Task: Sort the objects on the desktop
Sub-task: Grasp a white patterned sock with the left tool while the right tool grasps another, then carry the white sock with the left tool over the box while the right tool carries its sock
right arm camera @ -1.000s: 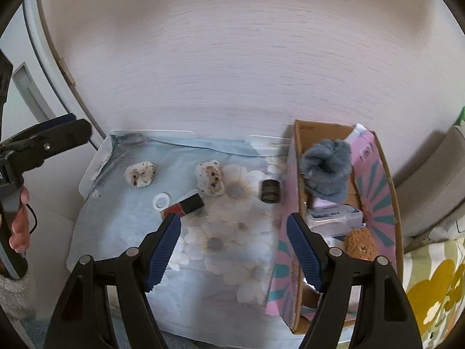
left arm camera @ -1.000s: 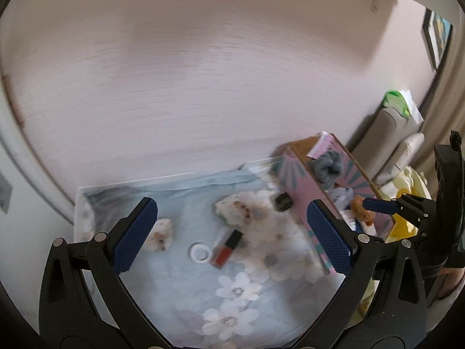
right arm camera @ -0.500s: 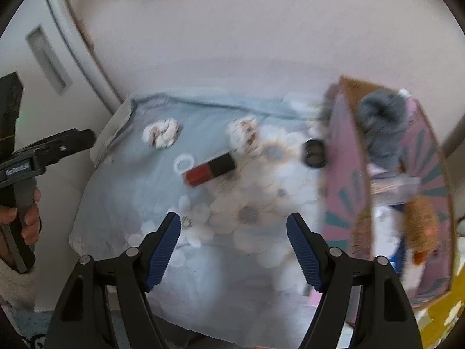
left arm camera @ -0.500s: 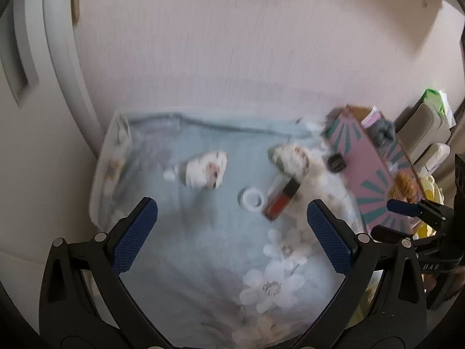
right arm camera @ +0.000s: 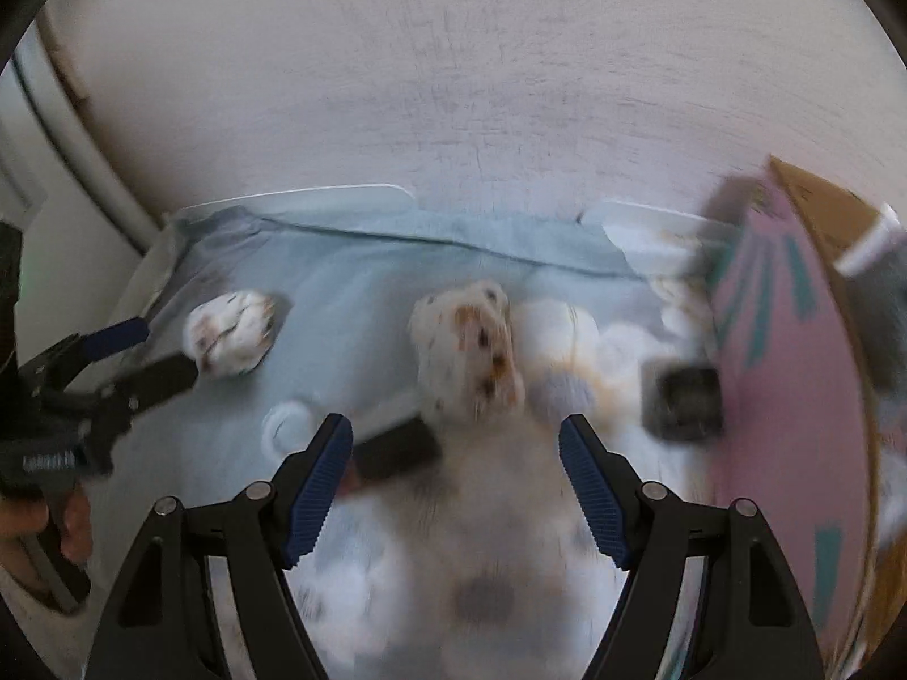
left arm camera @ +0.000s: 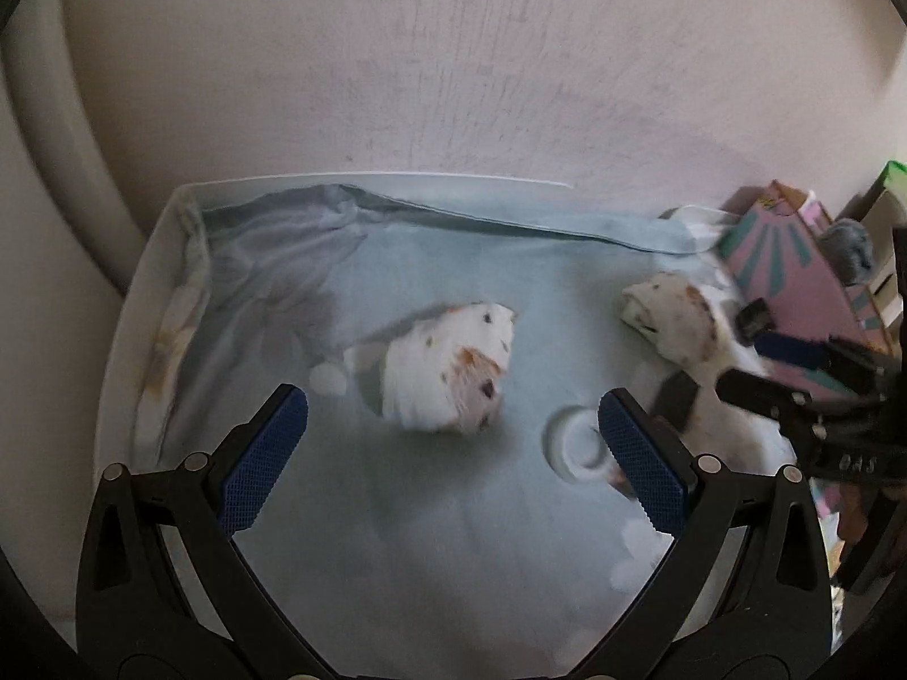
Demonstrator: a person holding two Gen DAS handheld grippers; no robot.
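Two rolled white spotted socks lie on a pale blue floral cloth [left arm camera: 397,538]. My left gripper [left arm camera: 453,453] is open, just short of the left sock [left arm camera: 448,374], which also shows in the right wrist view [right arm camera: 232,334]. My right gripper [right arm camera: 453,487] is open, just short of the right sock [right arm camera: 470,351], seen in the left wrist view too [left arm camera: 674,323]. A white ring [left arm camera: 578,447] and a dark-capped lipstick [right arm camera: 397,453] lie between the socks. A small black cap [right arm camera: 683,402] lies beside the pink box [right arm camera: 788,374].
The pink cardboard box stands at the right edge of the cloth with a grey fluffy item [left arm camera: 850,249] in it. A white tray rim [left arm camera: 130,340] borders the cloth. A wall is close behind. Each gripper shows at the side of the other's view.
Both grippers have moved forward and down towards the cloth, each nearing one sock. The left view has swung left, away from the box. Both stay open.
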